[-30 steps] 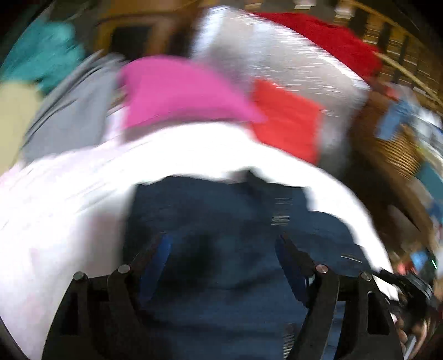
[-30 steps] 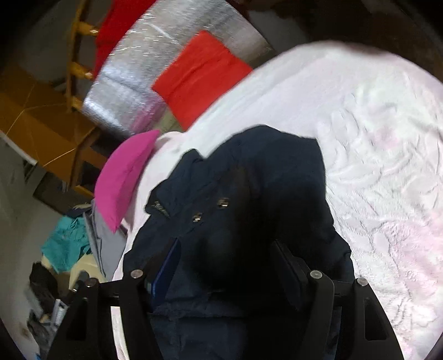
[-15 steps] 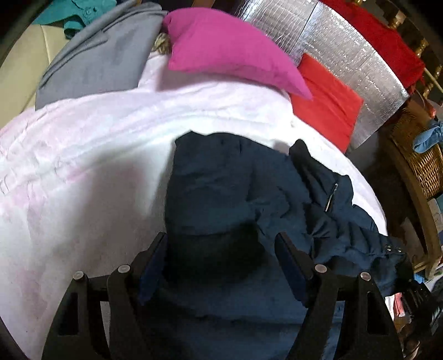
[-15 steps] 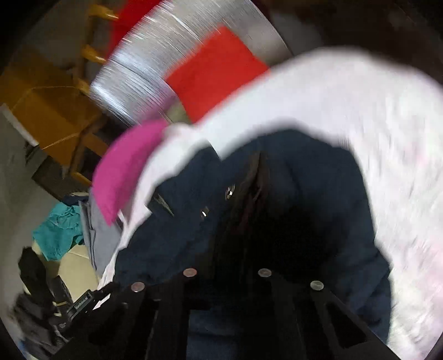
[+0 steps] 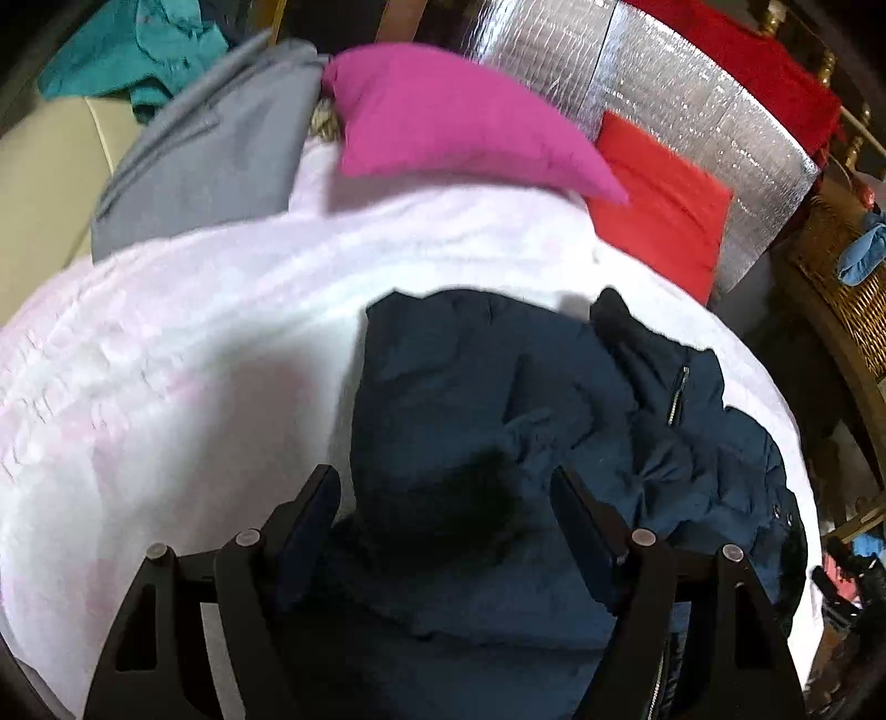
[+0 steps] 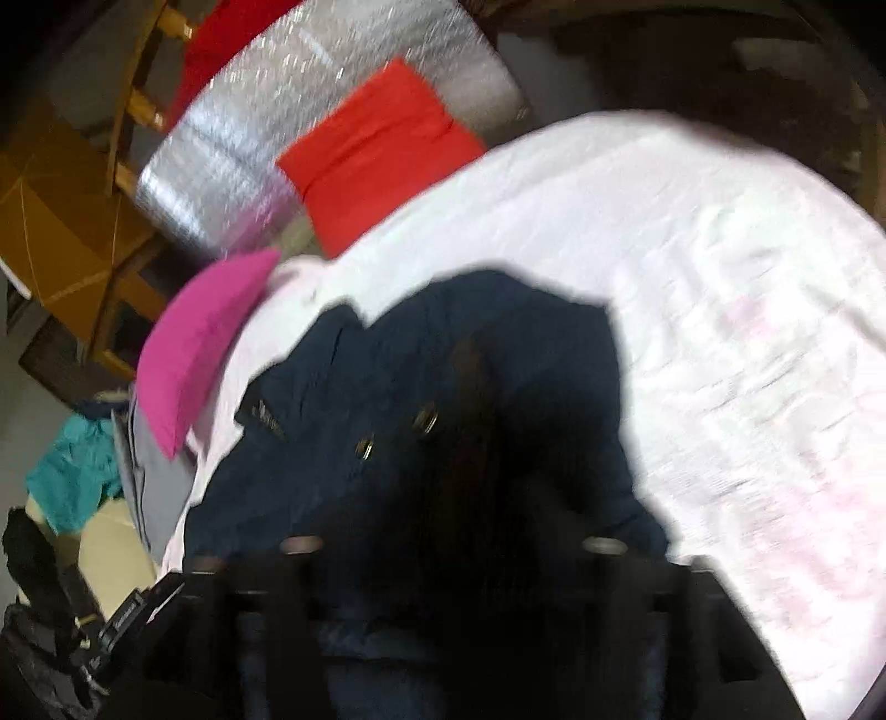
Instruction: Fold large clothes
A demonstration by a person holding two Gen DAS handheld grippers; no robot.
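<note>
A dark navy padded jacket (image 5: 498, 421) lies bunched on a white-pink bed cover (image 5: 183, 343). It has a zipper on the right side. My left gripper (image 5: 446, 498) is open just above the jacket's near part, with the fabric between and below its fingers. In the right wrist view the jacket (image 6: 443, 399) shows metal snaps. My right gripper (image 6: 454, 548) is blurred and dark against the jacket; its fingers stand apart over the fabric, and I cannot tell whether it grips anything.
A magenta pillow (image 5: 459, 116), a red cushion (image 5: 659, 199) and a silver foil panel (image 5: 664, 83) lie at the bed's far end. A grey garment (image 5: 199, 155) and teal cloth (image 5: 133, 50) lie at the far left. A wicker basket (image 5: 841, 288) stands at the right.
The right gripper shut on the jacket half a second ago and its fingers now stand wider apart. The left view has steadied over the jacket with the gripper still open.
</note>
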